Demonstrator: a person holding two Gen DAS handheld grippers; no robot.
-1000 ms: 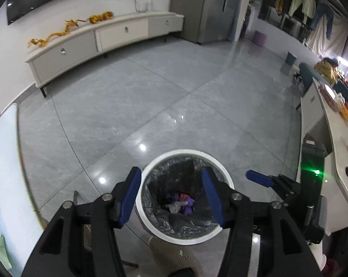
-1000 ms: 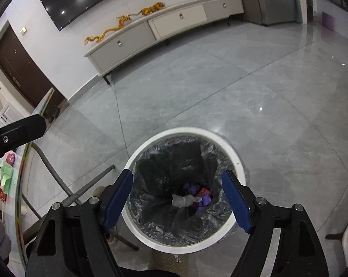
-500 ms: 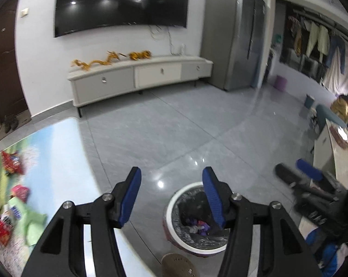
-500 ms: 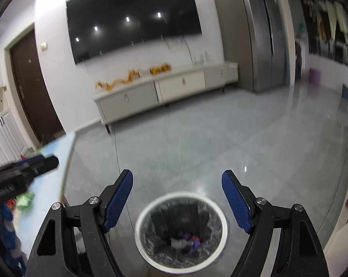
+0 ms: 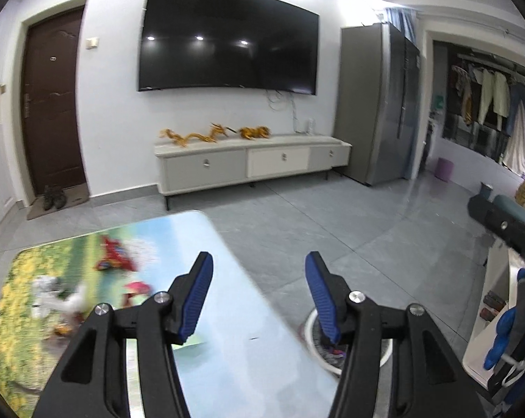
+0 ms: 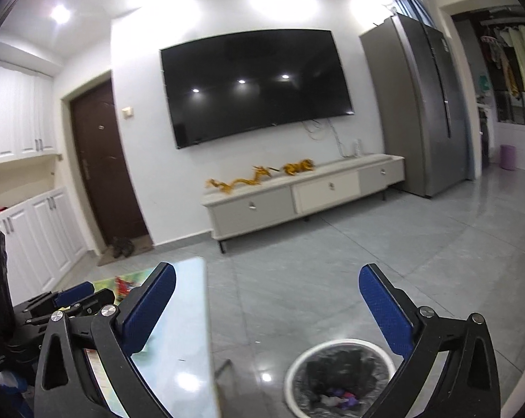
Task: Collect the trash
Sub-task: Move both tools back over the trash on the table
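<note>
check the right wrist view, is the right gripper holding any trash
No, the right gripper has nothing between its opening jaws; only floor and the trash bin show beyond them.

The table (image 6: 192, 358) stands just left of the trash bin (image 6: 335, 379). Wrappers (image 5: 116, 261) lie on the table's far part. Past the bin, the floor (image 6: 332, 271) lies bare up to the TV cabinet (image 6: 304, 191).

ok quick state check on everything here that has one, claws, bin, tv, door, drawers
left claw: open, nothing between the pads
right claw: opening, nothing between the pads
trash bin: upright on the floor, black liner in, some trash at the bottom
tv: off, dark screen
door: closed
cabinet drawers: all shut
table: wrappers and scraps on it, blurred
</note>
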